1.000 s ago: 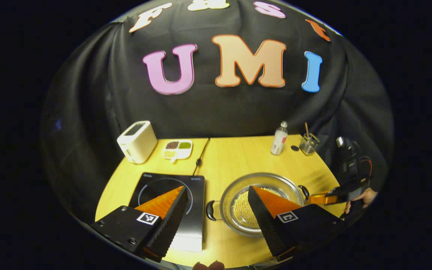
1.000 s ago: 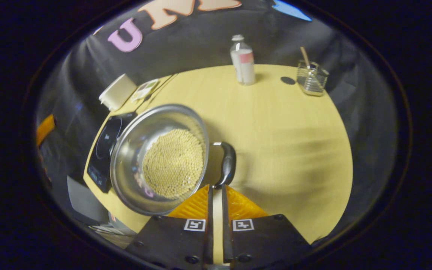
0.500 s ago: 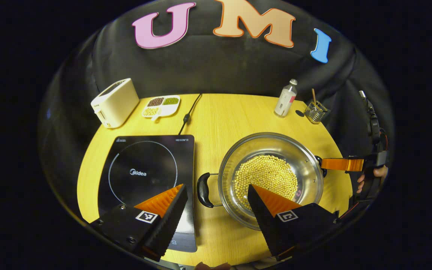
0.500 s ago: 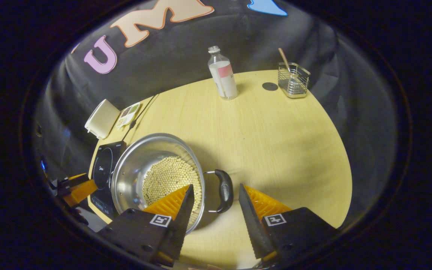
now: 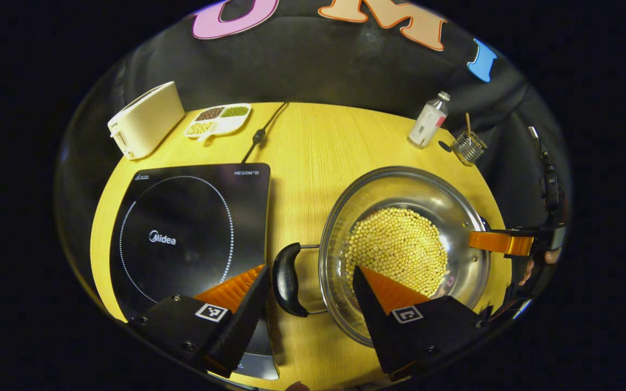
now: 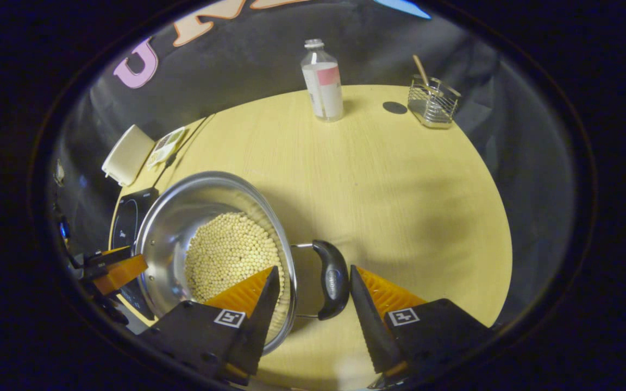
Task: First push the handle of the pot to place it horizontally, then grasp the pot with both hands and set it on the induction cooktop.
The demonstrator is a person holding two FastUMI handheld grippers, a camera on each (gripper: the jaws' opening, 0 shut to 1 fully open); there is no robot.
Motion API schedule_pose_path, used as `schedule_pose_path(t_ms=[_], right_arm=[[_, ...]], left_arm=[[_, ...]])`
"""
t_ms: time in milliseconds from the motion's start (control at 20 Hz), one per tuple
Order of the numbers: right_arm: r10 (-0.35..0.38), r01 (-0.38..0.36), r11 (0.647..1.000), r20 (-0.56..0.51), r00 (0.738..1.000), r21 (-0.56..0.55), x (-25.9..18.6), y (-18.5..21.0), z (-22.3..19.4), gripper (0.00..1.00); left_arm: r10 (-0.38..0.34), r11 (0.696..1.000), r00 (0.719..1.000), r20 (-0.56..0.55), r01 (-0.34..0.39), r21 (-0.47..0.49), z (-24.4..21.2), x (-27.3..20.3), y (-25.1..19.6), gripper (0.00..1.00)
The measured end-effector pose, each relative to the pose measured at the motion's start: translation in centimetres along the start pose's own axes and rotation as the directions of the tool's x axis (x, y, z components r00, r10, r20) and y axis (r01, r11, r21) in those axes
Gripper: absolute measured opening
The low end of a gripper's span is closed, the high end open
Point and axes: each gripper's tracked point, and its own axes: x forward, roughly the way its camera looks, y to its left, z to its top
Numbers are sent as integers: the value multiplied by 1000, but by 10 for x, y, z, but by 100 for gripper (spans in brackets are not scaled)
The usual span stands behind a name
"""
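Note:
A steel pot (image 5: 450, 202) with yellow beans (image 5: 397, 247) stands on the wooden table, right of the black induction cooktop (image 5: 182, 228). Its two black handles point sideways. My left gripper (image 5: 308, 271) is open, its fingers on either side of the pot's left handle (image 5: 287, 279) without touching it. My right gripper (image 6: 313, 269) is open around the pot's right handle (image 6: 332, 278), one finger over the pot (image 6: 169, 231) rim, the other outside. The right gripper (image 5: 500, 242) also shows at the pot's far side in the left gripper view. The left gripper (image 6: 114, 269) appears beyond the pot in the right gripper view.
A cream toaster (image 5: 144, 119), a divided dish of beans (image 5: 218, 117) and the cooktop's cord (image 5: 261, 133) sit at the back left. A bottle (image 6: 323, 81) and a wire basket (image 6: 432, 100) stand at the back right. The table edge (image 6: 500, 260) lies close on the right.
The right gripper, shut beside the handle a second ago, has opened and now straddles it. The left gripper has come forward and down until the left handle lies between its fingers.

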Motion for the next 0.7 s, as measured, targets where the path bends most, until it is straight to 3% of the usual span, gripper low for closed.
schedule_pose_path(t_ms=[150, 200, 250, 300, 350, 550, 600, 650, 700], right_arm=[[-58, 59, 996, 23, 998, -66, 4, -5, 2, 74], [-71, 74, 993, 34, 997, -89, 4, -6, 2, 74], [-76, 79, 991, 33, 997, -106, 6, -5, 0, 75], [-83, 86, 989, 30, 996, -120, 9, -4, -4, 75], [-92, 94, 987, 25, 995, -133, 11, -3, -5, 75], [-127, 129, 981, 27, 992, -147, 20, -7, -7, 75], [-127, 129, 982, 22, 992, -138, 22, -7, -7, 75], [-125, 126, 984, 19, 992, -127, 21, -9, -9, 77], [-125, 126, 986, 15, 992, -110, 21, -11, -10, 77]], left_arm=[[5, 1000, 1000, -20, -6, -3, -4, 9, -1, 94], [13, 1000, 1000, -21, -13, 1, -5, 11, -1, 100], [16, 1000, 1000, -12, -16, 9, -2, 13, 0, 94], [17, 1000, 1000, -10, -17, 17, -2, 15, 0, 97], [21, 999, 1000, -10, -20, 25, -2, 17, 0, 93], [36, 997, 999, -24, -35, 67, -3, 25, -2, 94], [47, 997, 999, -20, -45, 62, -2, 27, 0, 98], [59, 997, 998, -14, -58, 56, -3, 28, 2, 97], [73, 996, 997, -6, -73, 54, -2, 31, 3, 90]])
